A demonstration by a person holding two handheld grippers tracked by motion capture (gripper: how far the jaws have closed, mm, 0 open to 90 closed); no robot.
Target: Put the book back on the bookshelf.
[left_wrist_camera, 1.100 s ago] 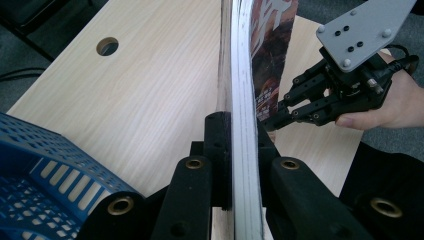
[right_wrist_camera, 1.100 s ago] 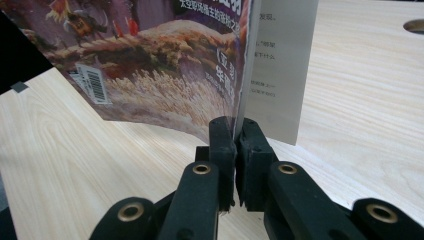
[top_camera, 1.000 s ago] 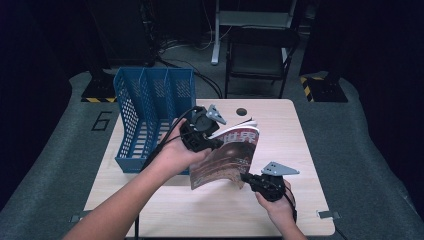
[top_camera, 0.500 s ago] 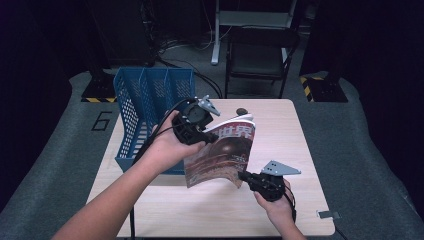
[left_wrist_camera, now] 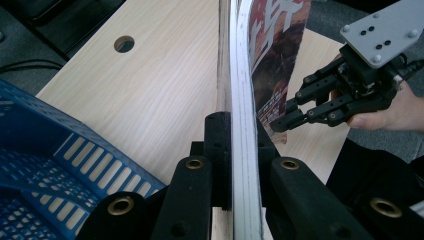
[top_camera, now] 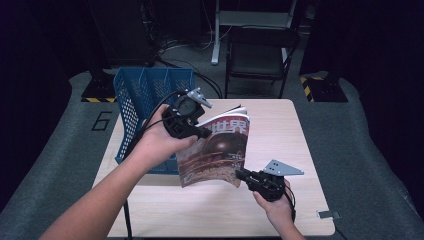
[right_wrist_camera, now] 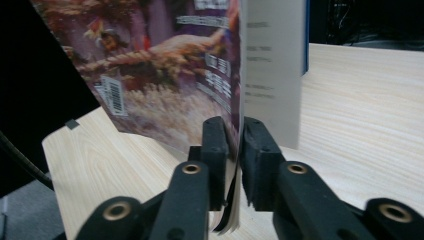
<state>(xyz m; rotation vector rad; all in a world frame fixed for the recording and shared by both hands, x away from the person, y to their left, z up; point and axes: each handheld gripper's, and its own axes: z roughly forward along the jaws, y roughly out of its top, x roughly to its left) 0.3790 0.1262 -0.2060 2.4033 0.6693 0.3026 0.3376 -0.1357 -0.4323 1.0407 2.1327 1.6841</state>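
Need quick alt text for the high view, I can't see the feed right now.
Both grippers hold a magazine up off the wooden table: the left gripper clamps its upper left edge, the right gripper its lower right corner. A blue file rack stands at the table's left edge, beside the magazine.

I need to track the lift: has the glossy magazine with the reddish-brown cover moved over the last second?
Yes. The glossy magazine has shifted left toward the blue plastic file rack, carried by the left gripper.
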